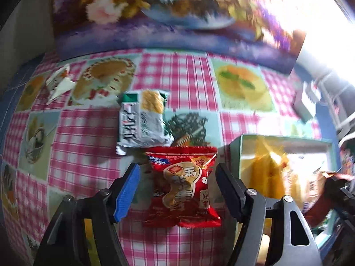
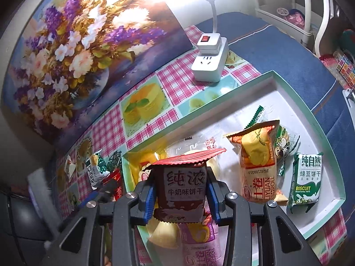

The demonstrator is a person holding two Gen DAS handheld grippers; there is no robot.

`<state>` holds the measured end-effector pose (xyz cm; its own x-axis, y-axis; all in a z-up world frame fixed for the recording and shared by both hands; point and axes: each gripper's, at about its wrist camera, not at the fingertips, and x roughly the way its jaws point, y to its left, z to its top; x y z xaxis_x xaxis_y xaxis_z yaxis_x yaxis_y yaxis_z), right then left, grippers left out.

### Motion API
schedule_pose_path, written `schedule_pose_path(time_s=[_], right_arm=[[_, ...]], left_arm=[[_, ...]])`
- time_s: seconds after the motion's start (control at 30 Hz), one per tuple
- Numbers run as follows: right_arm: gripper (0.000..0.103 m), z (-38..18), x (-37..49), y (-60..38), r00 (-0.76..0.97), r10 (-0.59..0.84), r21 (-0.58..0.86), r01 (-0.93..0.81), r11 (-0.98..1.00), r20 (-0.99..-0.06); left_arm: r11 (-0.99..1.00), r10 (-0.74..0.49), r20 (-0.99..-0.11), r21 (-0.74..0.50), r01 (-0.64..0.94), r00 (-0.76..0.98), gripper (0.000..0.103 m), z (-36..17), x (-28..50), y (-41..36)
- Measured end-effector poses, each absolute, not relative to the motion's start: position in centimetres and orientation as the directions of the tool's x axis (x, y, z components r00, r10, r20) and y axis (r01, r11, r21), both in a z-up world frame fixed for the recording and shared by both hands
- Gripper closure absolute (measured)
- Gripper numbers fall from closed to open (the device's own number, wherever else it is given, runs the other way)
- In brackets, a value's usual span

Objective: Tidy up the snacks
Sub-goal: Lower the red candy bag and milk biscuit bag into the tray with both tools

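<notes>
Right gripper (image 2: 180,196) is clamped on a brown milk biscuit pack (image 2: 182,190), hanging over the tray (image 2: 319,133), so just lower it into a bare spot before letting go. Left gripper (image 1: 177,190) is wide open, pointed down, straddling the red snack pack (image 1: 184,186) on the tabletop (image 1: 88,133); centre it, then squeeze.

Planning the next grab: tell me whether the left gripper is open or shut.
Open. The left gripper's jaws stand apart on either side of the red snack packet.
</notes>
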<state>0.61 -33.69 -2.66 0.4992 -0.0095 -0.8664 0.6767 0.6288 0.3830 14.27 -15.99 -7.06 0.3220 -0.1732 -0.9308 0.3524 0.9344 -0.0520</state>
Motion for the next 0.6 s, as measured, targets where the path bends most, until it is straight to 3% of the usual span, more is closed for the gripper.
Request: schedule_pose_path(time_s=[0.07, 0.1, 0.13, 0.23, 0.6], right_arm=[[0.061, -2.7, 0.7, -33.8, 0.500, -0.007, 0.387, 0.677, 0.626, -0.866], [0.061, -2.8, 0.7, -33.9, 0.500, -0.006, 0.387, 0.678, 0.625, -0.866], [0.061, -2.8, 0.8, -34.0, 0.500, -0.005, 0.388, 0.678, 0.624, -0.866], [0.061, -2.9, 0.9, -34.1, 0.502, 0.002, 0.395, 0.679, 0.619, -0.865], [0.061, -1.1, -0.4, -35.1, 0.518, -0.065, 0.380, 0.702, 0.602, -0.853]], left_arm=[[0.932, -0.162, -0.938, -0.043, 0.359, 0.307, 0.033, -7.9, 14.3, -16.5], [0.932, -0.158, -0.940, -0.042, 0.360, 0.301, 0.037, -8.1, 14.2, -16.6], [0.932, -0.145, -0.943, -0.029, 0.360, 0.301, 0.048, -8.4, 14.2, -16.7], [0.928, -0.141, -0.941, -0.018, 0.371, 0.307, 0.054, -8.4, 14.0, -16.9], [0.923, -0.231, -0.895, -0.078, 0.376, 0.382, 0.056, -2.6, 11.6, -16.6]])
